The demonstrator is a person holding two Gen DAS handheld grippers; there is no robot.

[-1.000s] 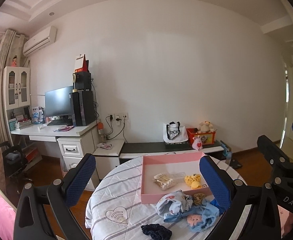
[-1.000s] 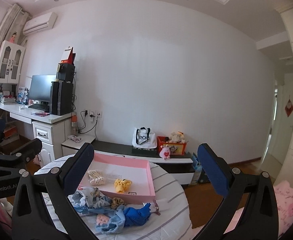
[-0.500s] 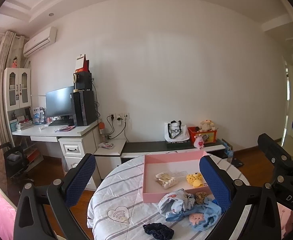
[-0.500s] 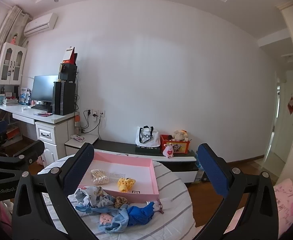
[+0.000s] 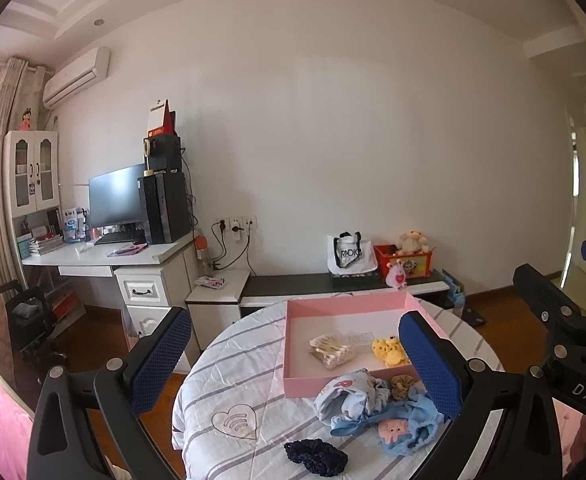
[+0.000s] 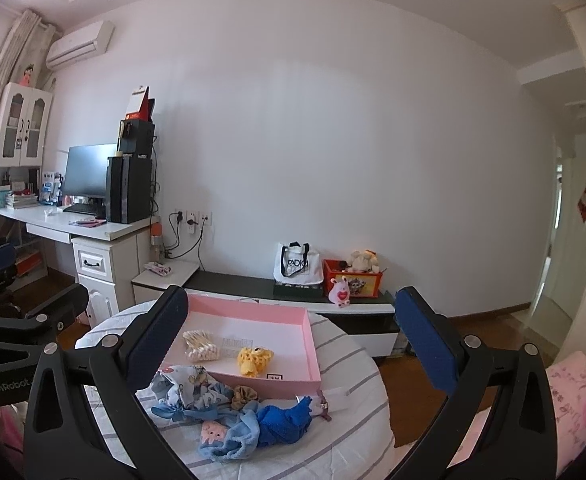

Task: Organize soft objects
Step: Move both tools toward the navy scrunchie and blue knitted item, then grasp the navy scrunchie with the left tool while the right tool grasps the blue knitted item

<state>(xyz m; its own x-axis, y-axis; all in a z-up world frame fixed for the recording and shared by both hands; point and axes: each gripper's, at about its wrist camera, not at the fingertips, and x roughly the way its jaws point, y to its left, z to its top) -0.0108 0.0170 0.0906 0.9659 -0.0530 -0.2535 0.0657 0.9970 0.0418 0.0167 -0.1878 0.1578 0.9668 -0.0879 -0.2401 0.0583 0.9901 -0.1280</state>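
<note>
Both claws hang above the near edge of a round worktop (image 5: 229, 364) covered with a striped quilted cloth. The left claw (image 5: 293, 364) is spread wide with nothing between its blue pads, and the right claw (image 6: 291, 340) is spread just as wide and also holds nothing.

On the worktop sits a shallow pink box (image 6: 308, 344), open at the top. Inside it lie a bundle of cotton swabs (image 6: 201, 346) toward the left, a small clear packet just beside it whose contents are too faint to make out, and a yellow knitted toy (image 6: 253, 358) nearer the front wall.

The soft things lie in a loose heap on the cloth, right against the front wall of the box. A printed pale-blue cloth (image 6: 185, 388) is bunched at the left of the heap, a tan scrunchie (image 6: 244, 396) touches the box wall in the middle, and a blue hat (image 6: 253, 426) with a pink face patch sprawls nearest the claws. A dark scrunchie (image 5: 316, 456) lies apart from the heap, toward the near edge of the worktop, seen only in the left view.

Behind the worktop a low cabinet (image 6: 249, 282) runs along the white wall.
</note>
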